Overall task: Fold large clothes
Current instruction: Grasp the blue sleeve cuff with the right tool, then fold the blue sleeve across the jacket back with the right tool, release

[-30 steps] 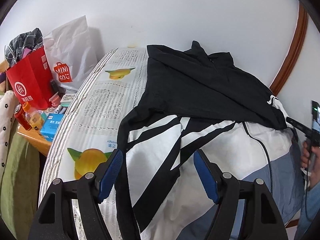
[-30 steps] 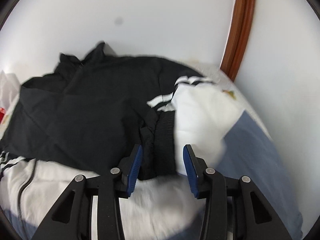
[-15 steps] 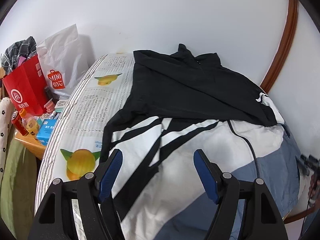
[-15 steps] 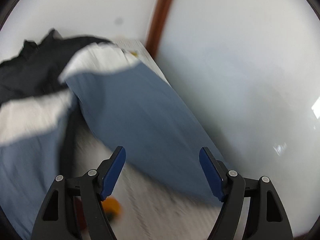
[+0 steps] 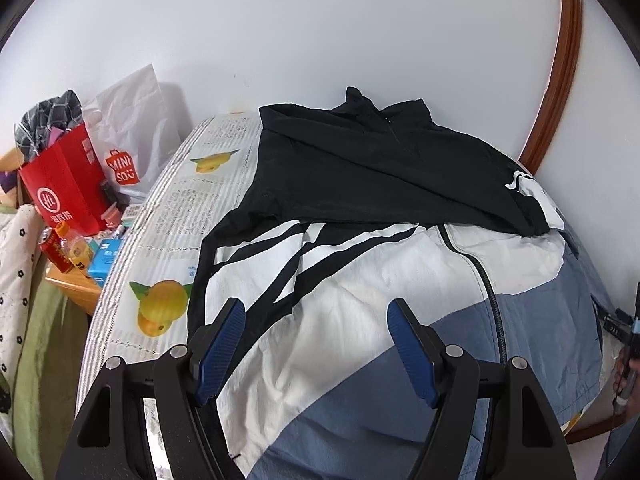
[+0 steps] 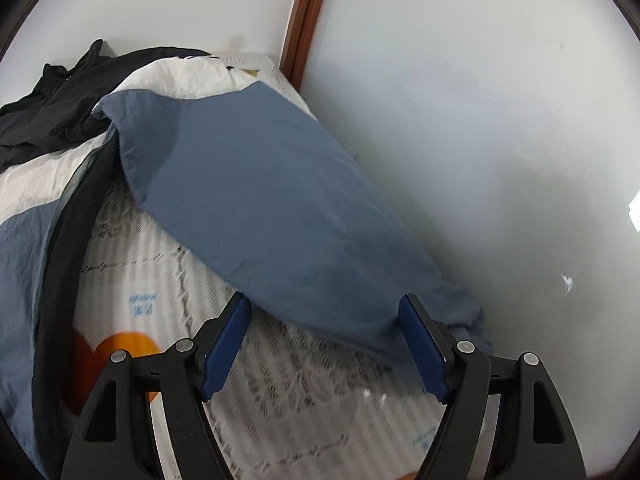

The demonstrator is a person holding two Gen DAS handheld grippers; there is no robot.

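Note:
A large jacket (image 5: 360, 300), black on top, white in the middle and blue at the hem, lies spread on the bed with its zip showing. My left gripper (image 5: 316, 328) hovers open over the white part and holds nothing. In the right wrist view the jacket's blue sleeve (image 6: 260, 200) stretches along the wall side of the mattress (image 6: 160, 280). My right gripper (image 6: 326, 320) sits at the sleeve's near end. Its jaws are closing slightly with the sleeve's edge lying between them, and the pads (image 6: 228, 344) do not press on the cloth.
A red bag (image 5: 64, 184) and a white shopping bag (image 5: 128, 148) stand left of the bed above a wooden bedside table (image 5: 76, 276) with bottles and boxes. A white wall (image 6: 480, 120) with brown wood trim (image 6: 308, 12) runs right beside the sleeve.
My right gripper let go of the black cuffed sleeve end, swung right to the blue sleeve and widened its jaws. My left gripper drew back a little, so more of the jacket shows.

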